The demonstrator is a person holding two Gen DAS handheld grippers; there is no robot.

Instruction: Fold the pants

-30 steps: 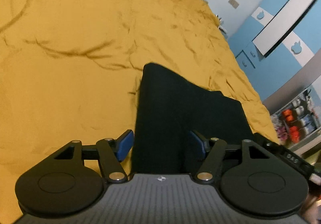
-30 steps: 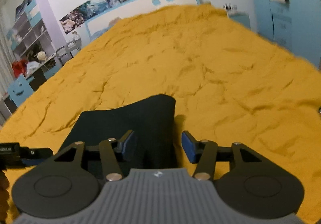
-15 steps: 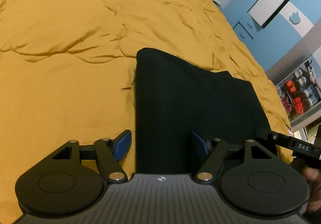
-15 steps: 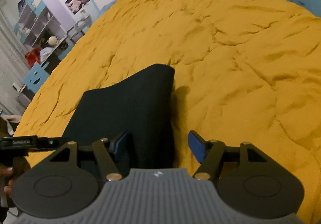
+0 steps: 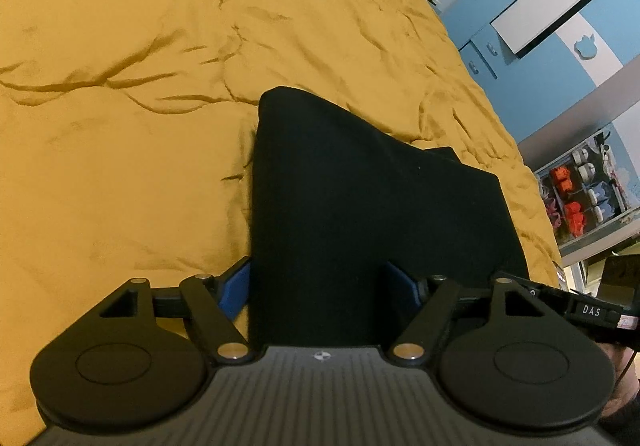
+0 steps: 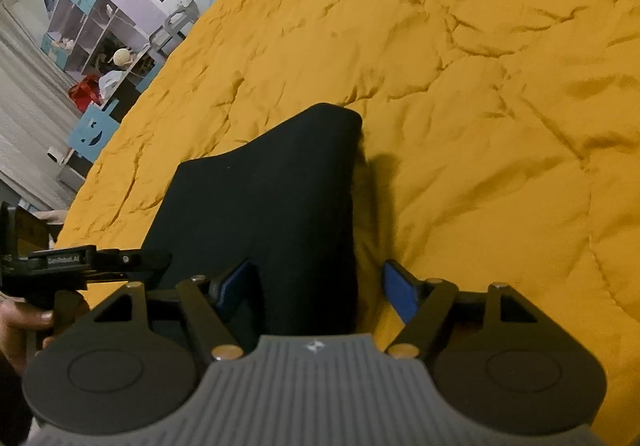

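Black pants (image 5: 360,206) lie folded into a thick pad on a yellow bedspread (image 5: 120,146). My left gripper (image 5: 320,286) hangs low over their near left edge. Its jaws are opening, the cloth lies between the blue pads (image 5: 236,286), and neither pad presses on it. In the right wrist view the pants (image 6: 260,206) run away from me. My right gripper (image 6: 318,286) straddles their near right edge with its jaws opening, one pad over the cloth and the other pad (image 6: 400,294) over the bedspread (image 6: 500,106). Nothing is gripped.
A blue and white wardrobe (image 5: 560,46) and a shelf of toys (image 5: 580,198) stand past the bed's right side. Open shelves (image 6: 88,34) and a blue chair (image 6: 90,130) stand past its left side. A hand (image 6: 20,322) holds the other tool's handle.
Both grippers have tipped downward and come closer to the pants. Both pairs of jaws have spread wider, and the pants fill more of each view.
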